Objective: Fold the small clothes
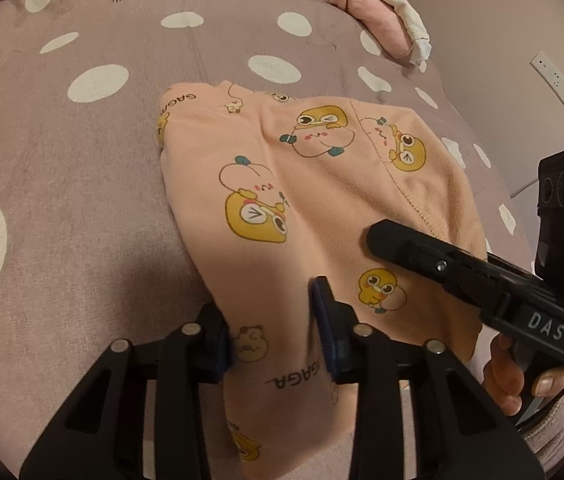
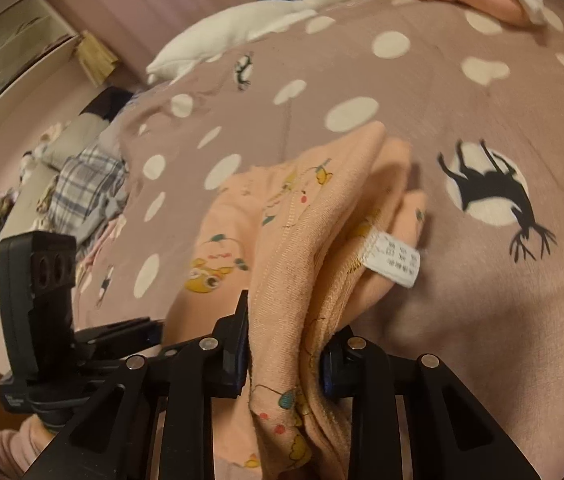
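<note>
Two tongs angled down, left tongs (image 1: pixel 278 330) and right tongs (image 2: pixel 285 344) pinching peach garment (image 1: pixel 313 184)

we see a peach garment (image 1: pixel 321 184) printed with yellow ducks, centre of the left wrist frame, draped in folds on the bed; its white label (image 2: pixel 395 261) shows right of centre.

Bed (image 1: pixel 82 168) covered in mauve dotted sheet; peach printed garment (image 1: pixel 301 200), pink-and-white folded clothes (image 1: pixel 377 20) and goose plush (image 2: pixel 242 24) are laid on it.
</note>
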Motion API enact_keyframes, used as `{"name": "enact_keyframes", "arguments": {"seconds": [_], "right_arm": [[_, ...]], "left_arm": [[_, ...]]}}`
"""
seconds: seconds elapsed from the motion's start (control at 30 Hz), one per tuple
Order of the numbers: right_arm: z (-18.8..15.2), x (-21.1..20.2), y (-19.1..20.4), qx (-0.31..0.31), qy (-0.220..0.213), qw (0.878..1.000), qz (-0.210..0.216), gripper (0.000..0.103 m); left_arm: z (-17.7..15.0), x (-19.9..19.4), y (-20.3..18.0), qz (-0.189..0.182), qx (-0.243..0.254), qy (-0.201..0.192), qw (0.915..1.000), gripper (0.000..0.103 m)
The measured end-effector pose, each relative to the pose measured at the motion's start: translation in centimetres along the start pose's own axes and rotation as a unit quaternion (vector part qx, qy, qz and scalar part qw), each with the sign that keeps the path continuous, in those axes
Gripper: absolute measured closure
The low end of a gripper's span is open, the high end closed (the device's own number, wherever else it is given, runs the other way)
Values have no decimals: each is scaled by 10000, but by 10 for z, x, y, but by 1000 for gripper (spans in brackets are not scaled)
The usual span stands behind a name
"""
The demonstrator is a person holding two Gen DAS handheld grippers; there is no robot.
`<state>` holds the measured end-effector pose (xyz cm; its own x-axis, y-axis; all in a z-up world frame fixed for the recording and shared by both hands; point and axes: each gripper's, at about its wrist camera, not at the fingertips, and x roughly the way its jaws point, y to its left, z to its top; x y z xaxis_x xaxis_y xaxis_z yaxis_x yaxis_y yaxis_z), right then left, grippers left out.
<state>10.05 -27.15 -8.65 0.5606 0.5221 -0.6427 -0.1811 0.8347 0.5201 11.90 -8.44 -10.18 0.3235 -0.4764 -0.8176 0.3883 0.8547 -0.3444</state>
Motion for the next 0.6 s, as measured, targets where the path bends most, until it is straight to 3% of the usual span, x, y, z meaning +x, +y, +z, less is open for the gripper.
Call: {"name": "enact_keyframes", "arguments": {"seconds": [0.6], "right_arm": [[5, -9, 39, -544, -277, 9981, 55, 76]], "left_arm": [[-6, -34, 2, -80, -50, -457, 9989, 74]]}}
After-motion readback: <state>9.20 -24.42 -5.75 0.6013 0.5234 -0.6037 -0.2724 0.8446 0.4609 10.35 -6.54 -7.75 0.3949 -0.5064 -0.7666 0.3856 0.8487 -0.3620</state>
